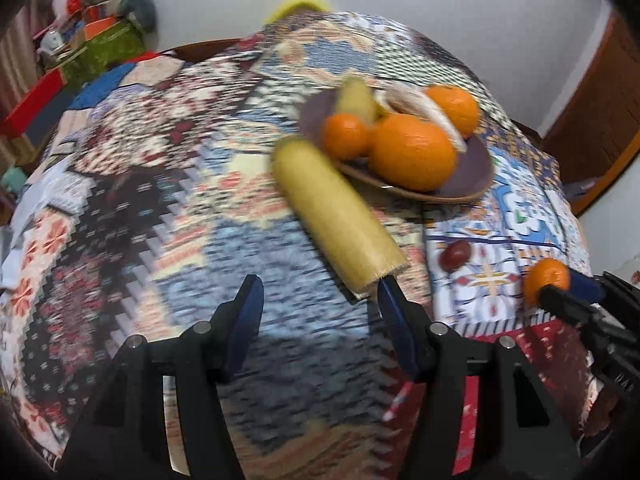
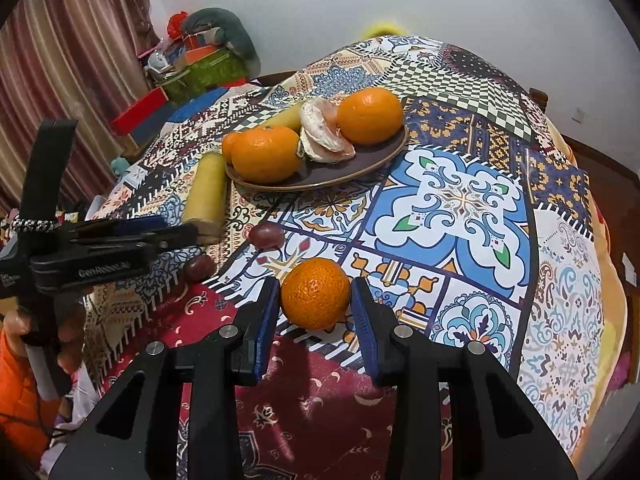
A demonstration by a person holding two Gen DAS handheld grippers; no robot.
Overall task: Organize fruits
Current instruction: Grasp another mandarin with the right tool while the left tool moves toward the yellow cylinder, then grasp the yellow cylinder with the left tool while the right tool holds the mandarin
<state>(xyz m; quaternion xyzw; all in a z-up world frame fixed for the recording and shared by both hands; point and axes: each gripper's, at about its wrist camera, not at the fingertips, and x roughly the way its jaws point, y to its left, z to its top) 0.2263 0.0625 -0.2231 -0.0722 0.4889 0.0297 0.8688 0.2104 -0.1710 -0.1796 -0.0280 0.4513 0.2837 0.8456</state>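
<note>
We have our right gripper [image 2: 316, 300] spread around the small orange [image 2: 315, 293] on the cloth, ready to squeeze it and carry it to the plate [image 2: 360, 166], while our left gripper [image 1: 320, 292] waits wide open and empty by the yellow roll [image 1: 336, 208].

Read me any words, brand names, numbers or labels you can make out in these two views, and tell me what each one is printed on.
"GenRobot.ai": on the black body of the left gripper, in the right wrist view.
Smaller white print at the far left end of that body: too small to read.
Sticker on the orange at the front of the plate: only its edge shows, unreadable.
Patterned tablecloth: ornament only, no lettering.
Left wrist view: blurred, nothing legible.
</note>
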